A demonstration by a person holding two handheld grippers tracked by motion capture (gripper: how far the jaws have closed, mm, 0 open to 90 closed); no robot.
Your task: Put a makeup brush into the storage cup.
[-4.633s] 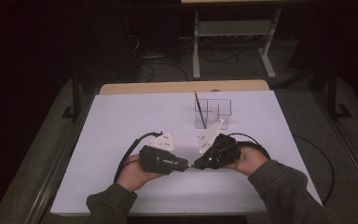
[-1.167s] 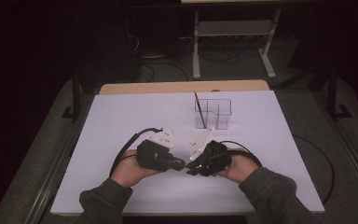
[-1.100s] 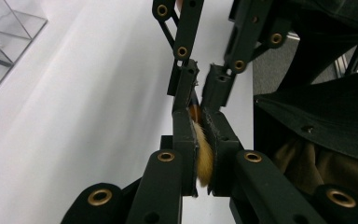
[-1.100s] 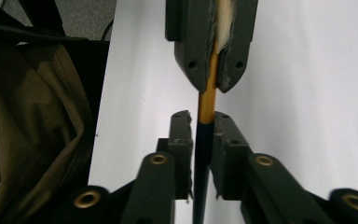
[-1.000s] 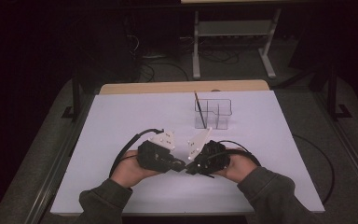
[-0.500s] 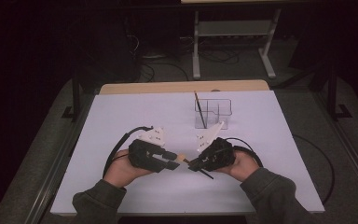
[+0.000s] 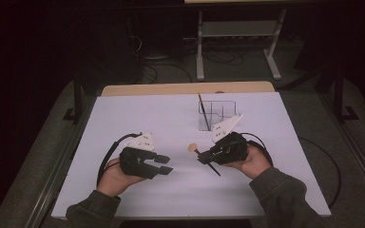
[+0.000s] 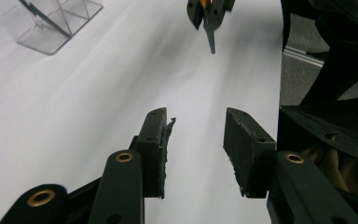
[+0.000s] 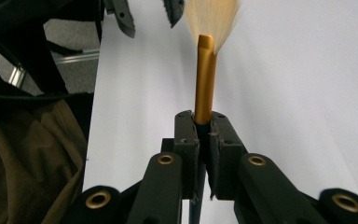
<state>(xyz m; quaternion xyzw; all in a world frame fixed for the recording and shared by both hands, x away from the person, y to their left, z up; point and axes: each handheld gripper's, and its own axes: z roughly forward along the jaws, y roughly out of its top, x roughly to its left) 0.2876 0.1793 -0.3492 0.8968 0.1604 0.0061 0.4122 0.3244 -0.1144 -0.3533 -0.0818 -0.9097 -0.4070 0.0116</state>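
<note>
So the right gripper (image 7: pixel 204 157) is clamped on the makeup brush (image 9: pixel 205 79) mid-desk, bristles forward, likely for the clear organizer (image 7: pixel 215 114) near the far edge. Left gripper (image 7: pixel 164 165) has just been opening, holding nothing.

High view: room was dim, the surroundings nearly black; the white tabletop (image 7: pixel 138 118) was the brightest area, evenly lit from above, with soft short shadows under the hands. Image slightly grainy, no strong glare. Left gripper view: tabletop was bright, almost washed out toward the top; near jaws sharp, the clear holder (image 8: pixel 56 23) at the far corner soft. Right gripper view: the brush (image 9: pixel 205 84) bristles were blurred and overexposed; the dark sleeve at left lacked detail.
</note>
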